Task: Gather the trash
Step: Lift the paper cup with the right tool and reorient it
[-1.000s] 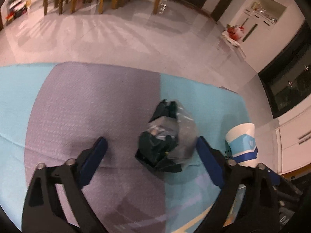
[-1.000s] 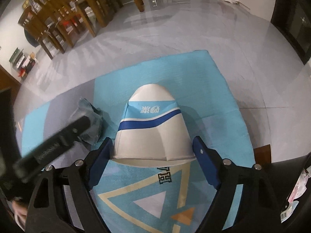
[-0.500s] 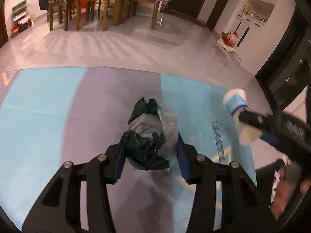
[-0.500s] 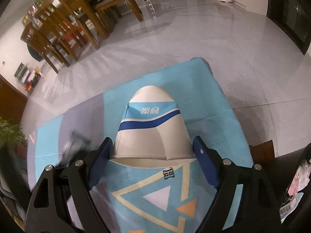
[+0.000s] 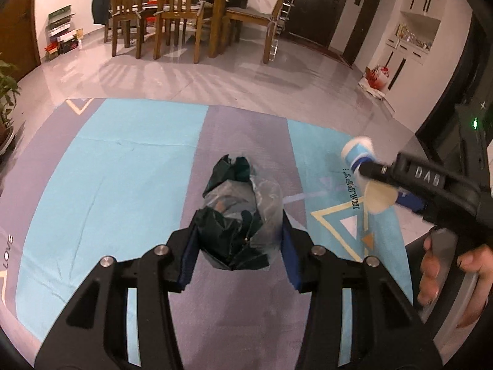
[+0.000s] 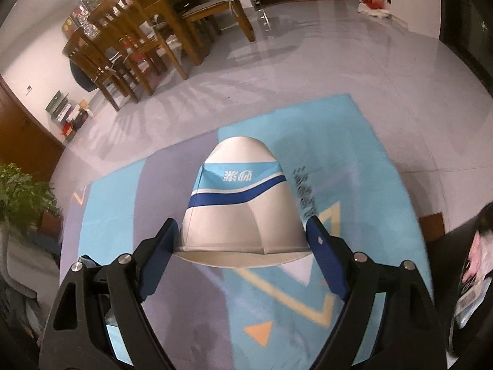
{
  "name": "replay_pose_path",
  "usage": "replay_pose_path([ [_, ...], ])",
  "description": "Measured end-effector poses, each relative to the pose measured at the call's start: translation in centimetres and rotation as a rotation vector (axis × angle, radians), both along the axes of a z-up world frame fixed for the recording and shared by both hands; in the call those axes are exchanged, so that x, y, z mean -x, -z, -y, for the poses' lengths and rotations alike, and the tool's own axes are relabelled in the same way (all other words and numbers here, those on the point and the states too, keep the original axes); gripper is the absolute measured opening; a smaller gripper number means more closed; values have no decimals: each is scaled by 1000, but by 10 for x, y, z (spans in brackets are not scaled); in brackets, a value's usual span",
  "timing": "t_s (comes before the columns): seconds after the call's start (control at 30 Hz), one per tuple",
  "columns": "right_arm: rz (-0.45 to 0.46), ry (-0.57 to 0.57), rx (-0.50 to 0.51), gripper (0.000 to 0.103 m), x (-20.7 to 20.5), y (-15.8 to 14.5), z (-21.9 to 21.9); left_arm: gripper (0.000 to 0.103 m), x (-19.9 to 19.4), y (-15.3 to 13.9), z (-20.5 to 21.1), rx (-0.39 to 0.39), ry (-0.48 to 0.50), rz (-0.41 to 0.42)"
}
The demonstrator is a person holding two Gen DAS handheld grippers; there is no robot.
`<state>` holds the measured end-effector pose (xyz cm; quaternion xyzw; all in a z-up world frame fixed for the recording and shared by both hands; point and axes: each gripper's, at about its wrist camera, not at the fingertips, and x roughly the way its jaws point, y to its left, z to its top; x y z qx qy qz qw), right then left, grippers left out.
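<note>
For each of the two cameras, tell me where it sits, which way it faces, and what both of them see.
Left wrist: sits on the left gripper, looking forward and down along its jaws at the crumpled plastic wrapper they clamp over the rug; the right gripper and a hand show at right.
Right wrist: sits on the right gripper, looking down along its jaws at the squashed paper cup they hold; only its own jaws show.
Shared: the rug, the cup, the dining chairs beyond.

"HAPPY" and "LOVE" on the rug (image 5: 129, 166)
</note>
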<state>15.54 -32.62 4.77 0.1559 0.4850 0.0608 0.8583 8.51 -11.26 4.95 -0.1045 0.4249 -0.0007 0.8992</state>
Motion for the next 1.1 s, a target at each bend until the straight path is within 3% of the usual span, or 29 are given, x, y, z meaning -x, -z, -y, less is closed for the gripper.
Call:
replay_pose_path([
  [0.1, -26, -23, -11, 83, 14, 4, -11, 48, 8, 1, 3, 42, 25, -16],
  [0.23, -22, -38, 21, 83, 31, 2, -24, 48, 8, -6, 11, -4, 59, 13],
  [0.3, -33, -33, -9, 83, 35, 4, -24, 48, 10, -9, 13, -24, 63, 29],
  [0.4, -36, -32, -68, 82, 42, 5, -22, 48, 13, -10, 12, -22, 65, 36],
  [0.5, -14, -41, -33, 81, 46, -1, -26, 49, 15, -11, 8, 5, 64, 28],
  [0.63, -40, -42, 36, 70, 42, 7, -29, 49, 12, -8, 7, -9, 57, 21],
  [0.83, -112, -20, -6, 54, 31, 23, -18, 49, 8, -3, 10, -6, 62, -2],
  [0.9, -131, -14, -4, 44, 31, 27, -12, 49, 7, -3, 12, -8, 64, -5],
  [1.1, -140, -1, -10, 38, 32, 29, -6, 49, 2, 0, 12, 0, 62, -25],
])
